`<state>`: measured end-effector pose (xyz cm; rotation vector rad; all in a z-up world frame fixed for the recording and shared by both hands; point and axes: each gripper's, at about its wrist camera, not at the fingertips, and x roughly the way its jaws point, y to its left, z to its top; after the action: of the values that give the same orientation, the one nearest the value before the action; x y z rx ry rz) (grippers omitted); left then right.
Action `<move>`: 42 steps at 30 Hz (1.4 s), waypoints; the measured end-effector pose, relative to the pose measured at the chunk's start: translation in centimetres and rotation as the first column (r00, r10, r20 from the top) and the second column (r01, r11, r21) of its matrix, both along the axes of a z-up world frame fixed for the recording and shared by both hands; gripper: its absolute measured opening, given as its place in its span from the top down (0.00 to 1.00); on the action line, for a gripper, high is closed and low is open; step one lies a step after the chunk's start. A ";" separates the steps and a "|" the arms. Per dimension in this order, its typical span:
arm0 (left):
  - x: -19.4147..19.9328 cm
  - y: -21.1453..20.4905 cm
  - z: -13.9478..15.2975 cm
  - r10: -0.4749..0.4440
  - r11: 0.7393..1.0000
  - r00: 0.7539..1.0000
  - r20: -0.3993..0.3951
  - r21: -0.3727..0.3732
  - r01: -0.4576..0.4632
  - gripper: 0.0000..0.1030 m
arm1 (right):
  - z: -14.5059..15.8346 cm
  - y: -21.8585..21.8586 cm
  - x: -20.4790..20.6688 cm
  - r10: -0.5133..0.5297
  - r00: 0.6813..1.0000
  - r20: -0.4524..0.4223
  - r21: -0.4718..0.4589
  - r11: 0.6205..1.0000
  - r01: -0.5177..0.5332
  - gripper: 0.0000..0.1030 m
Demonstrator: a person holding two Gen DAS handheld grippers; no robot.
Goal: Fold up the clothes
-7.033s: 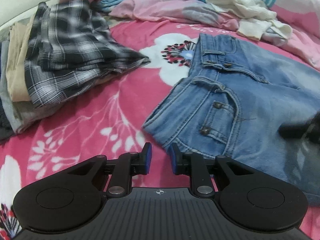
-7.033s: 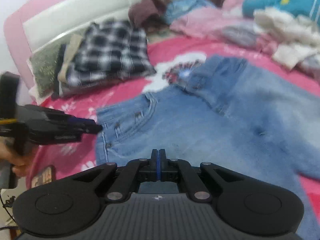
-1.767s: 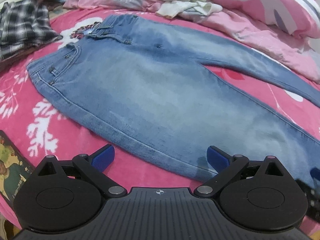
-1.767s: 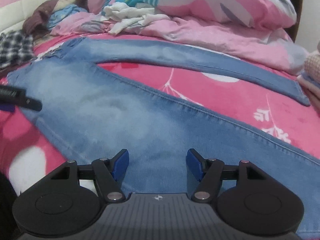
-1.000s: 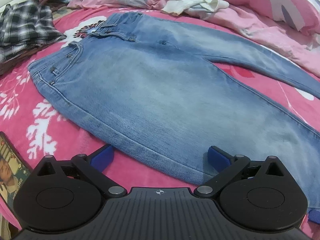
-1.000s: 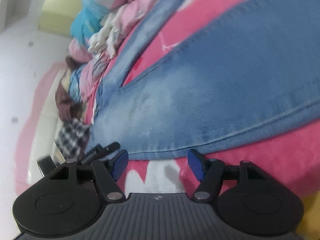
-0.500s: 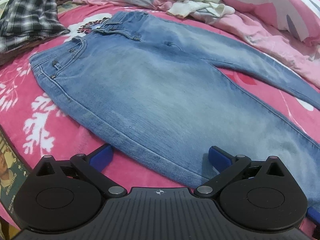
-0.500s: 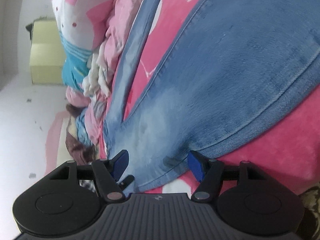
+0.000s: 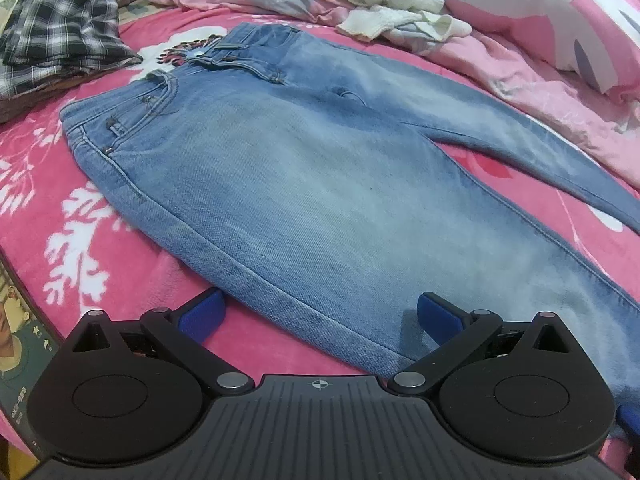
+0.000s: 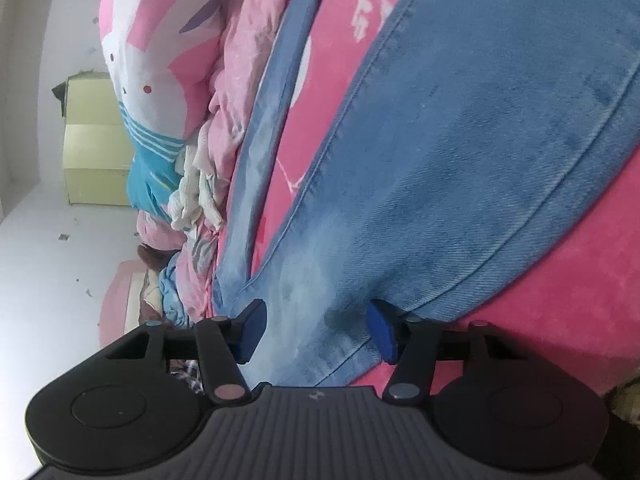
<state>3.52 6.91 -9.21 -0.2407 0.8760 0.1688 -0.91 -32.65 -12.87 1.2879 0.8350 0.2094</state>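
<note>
A pair of faded blue jeans (image 9: 320, 168) lies flat on the pink flowered bedspread (image 9: 76, 216), waistband at the upper left, legs running to the right. My left gripper (image 9: 318, 314) is open wide over the near side seam of the thigh, one blue pad on each side of that edge, neither pressing. In the right wrist view the scene is rolled sideways. My right gripper (image 10: 318, 330) has its jaws closing around the near leg's outer edge (image 10: 340, 344); denim (image 10: 460, 160) sits between the pads, which stand apart from it.
A folded plaid shirt (image 9: 60, 44) tops a stack at the far left. Loose clothes, a white garment (image 9: 380, 12) and a pink quilt (image 9: 540, 80) crowd the far side. A printed card (image 9: 16, 336) lies at the bed's near left edge. A pale cabinet (image 10: 96, 140) stands beyond the bed.
The right gripper has rolled further onto its side, come closer to the leg's edge, and its pads have narrowed. The left gripper has stayed put, still open.
</note>
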 end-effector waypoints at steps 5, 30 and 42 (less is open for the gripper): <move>0.0 0.1 0.0 0.003 1.000 1.000 0.002 -0.005 -0.003 0.00 | -0.4 -0.5 -0.3 -0.005 1.000 -0.016 0.016 1.000 0.006 0.58; 0.0 0.2 -0.1 0.008 1.000 1.000 0.008 -0.008 -0.008 0.00 | -2.7 1.4 1.1 0.070 0.997 -0.035 0.049 0.996 -0.069 0.94; -0.2 0.6 -0.1 0.035 0.999 0.999 0.032 -0.041 -0.033 0.00 | -3.4 2.1 1.6 0.097 0.995 -0.008 0.031 0.995 -0.096 1.00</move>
<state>3.33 7.53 -9.28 -0.2959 0.8438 0.1782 0.64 -30.60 -16.25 1.2794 0.9065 0.2941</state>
